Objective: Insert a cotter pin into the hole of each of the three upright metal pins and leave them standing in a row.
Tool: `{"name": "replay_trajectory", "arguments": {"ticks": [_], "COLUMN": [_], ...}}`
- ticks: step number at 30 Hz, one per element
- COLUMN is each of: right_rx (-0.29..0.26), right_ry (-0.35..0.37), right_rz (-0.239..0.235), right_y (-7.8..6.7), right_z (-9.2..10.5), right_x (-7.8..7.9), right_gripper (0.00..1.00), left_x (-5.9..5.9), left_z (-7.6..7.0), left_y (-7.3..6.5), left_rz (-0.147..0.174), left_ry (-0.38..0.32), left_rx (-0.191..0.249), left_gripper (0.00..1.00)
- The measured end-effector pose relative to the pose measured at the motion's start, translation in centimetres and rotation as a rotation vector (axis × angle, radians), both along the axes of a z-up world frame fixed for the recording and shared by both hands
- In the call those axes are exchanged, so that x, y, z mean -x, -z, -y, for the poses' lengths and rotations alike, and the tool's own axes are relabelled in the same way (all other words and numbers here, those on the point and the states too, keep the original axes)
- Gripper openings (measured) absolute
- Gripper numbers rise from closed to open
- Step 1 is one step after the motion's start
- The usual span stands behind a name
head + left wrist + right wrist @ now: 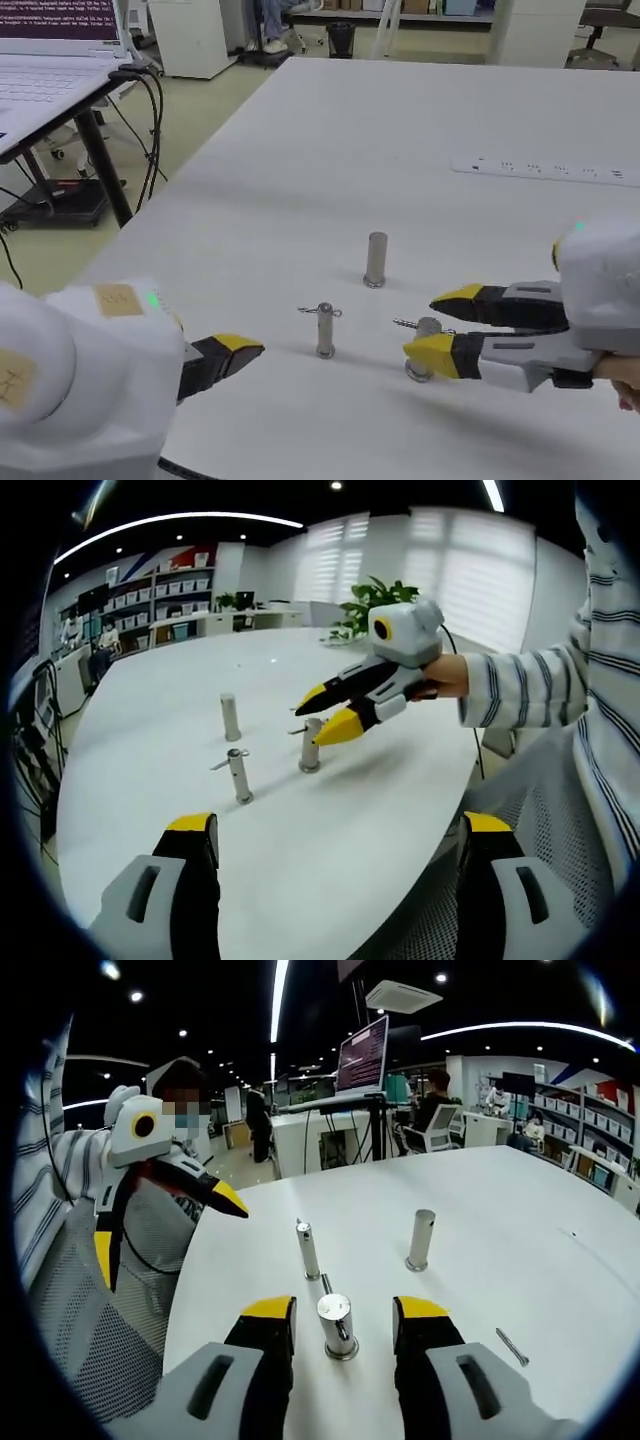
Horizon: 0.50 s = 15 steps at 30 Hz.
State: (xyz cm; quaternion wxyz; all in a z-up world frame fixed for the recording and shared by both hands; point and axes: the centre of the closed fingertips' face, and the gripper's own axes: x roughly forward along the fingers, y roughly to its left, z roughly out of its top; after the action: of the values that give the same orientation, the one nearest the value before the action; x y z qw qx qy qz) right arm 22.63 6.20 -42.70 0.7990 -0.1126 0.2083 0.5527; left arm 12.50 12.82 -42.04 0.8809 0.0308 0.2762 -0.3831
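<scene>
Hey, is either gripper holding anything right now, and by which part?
Nothing is held. The right gripper stands open around the nearest metal pin; the left gripper is open.

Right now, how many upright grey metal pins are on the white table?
3. The far grey metal pin stands at the back; the middle pin carries a cotter pin; the third pin stands between the right hand-held gripper's jaws. None seems hidden.

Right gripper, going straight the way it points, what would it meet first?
The right gripper would likely meet the nearest upright pin, standing between its fingers; exact depth is unclear.
</scene>
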Motion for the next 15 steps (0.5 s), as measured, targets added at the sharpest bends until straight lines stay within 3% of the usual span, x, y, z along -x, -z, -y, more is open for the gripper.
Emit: {"name": "replay_trajectory", "arguments": {"ticks": [4, 9, 11, 12, 15], "right_rx": [-0.032, -0.053, -0.093, -0.101, -0.097], "right_ry": [0.028, 0.062, 0.077, 0.079, 0.104], "right_rz": [0.015, 0.011, 0.004, 0.026, 0.035], "right_y": [-1.6, -2.6, -3.2, -3.6, -4.0], "right_z": [0.9, 2.1, 2.3, 2.4, 2.9], "right_x": [0.2, 1.0, 1.4, 1.4, 1.8], "right_gripper": [0.47, 0.61, 0.67, 0.69, 0.7], "left_x": [-0.3, -0.7, -0.9, -0.9, -1.1], "left_z": [-0.1, -0.2, -0.2, -0.2, -0.2], "left_y": [-0.5, -0.7, -0.8, -0.8, -0.8], "left_rz": [0.006, 0.01, 0.011, 0.01, 0.007], "left_ry": [-0.005, -0.008, -0.008, -0.008, -0.009], "left_rx": [0.025, 0.019, 0.021, 0.021, 0.025], "left_gripper": [0.99, 0.99, 0.99, 0.99, 0.99]}}
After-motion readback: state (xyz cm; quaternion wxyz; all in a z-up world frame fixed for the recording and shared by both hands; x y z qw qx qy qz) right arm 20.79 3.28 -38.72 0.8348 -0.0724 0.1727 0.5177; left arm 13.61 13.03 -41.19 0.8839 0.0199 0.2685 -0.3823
